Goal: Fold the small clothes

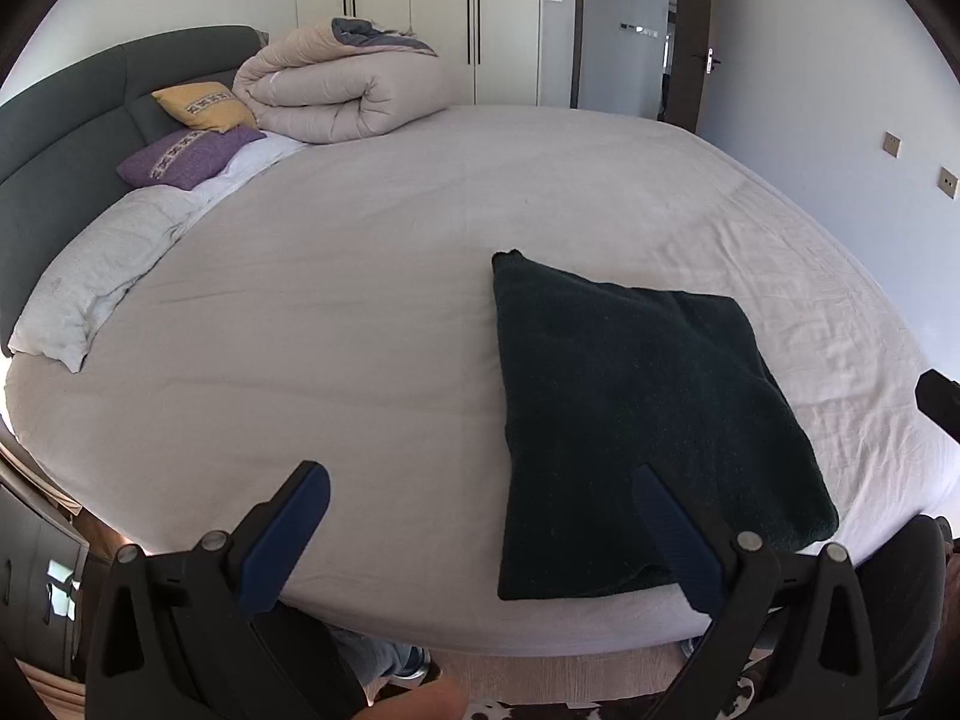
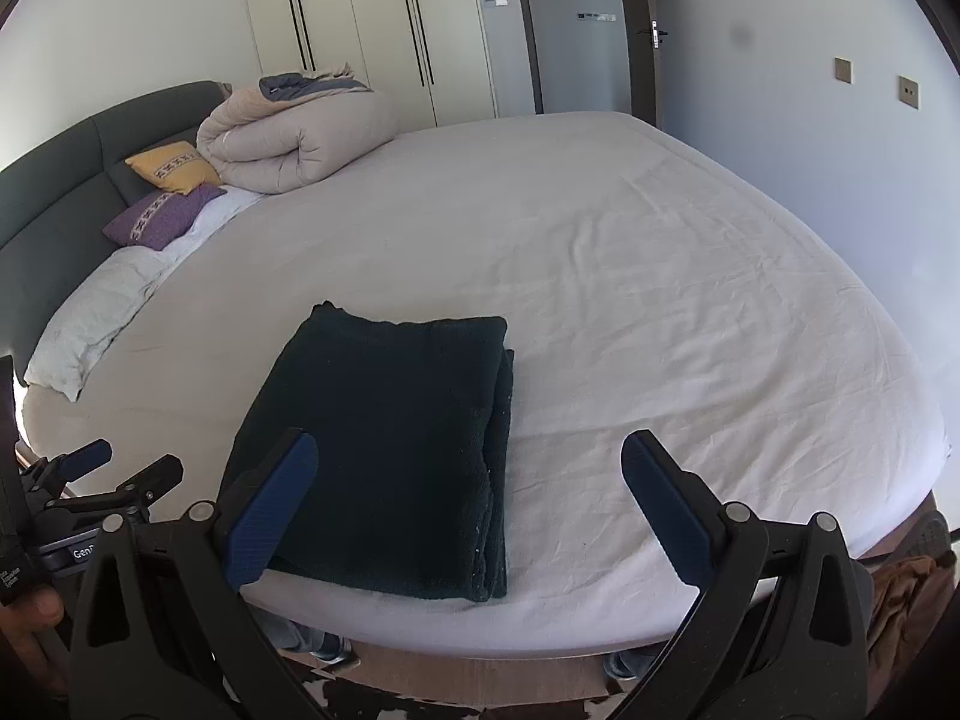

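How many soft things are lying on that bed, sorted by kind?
Dark folded garment: 1
Small cushions: 2, yellow and purple
White pillow: 1
Rolled beige duvet: 1
Total: 5

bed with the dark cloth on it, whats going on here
A person holds a gripper in each hand over a bed. A dark garment lies folded into a neat rectangle near the bed's front edge. The left gripper and the right gripper are both open and hold nothing; neither visibly grips the cloth. At the head of the bed are a rolled duvet and pillows. The fold looks done or nearly so.
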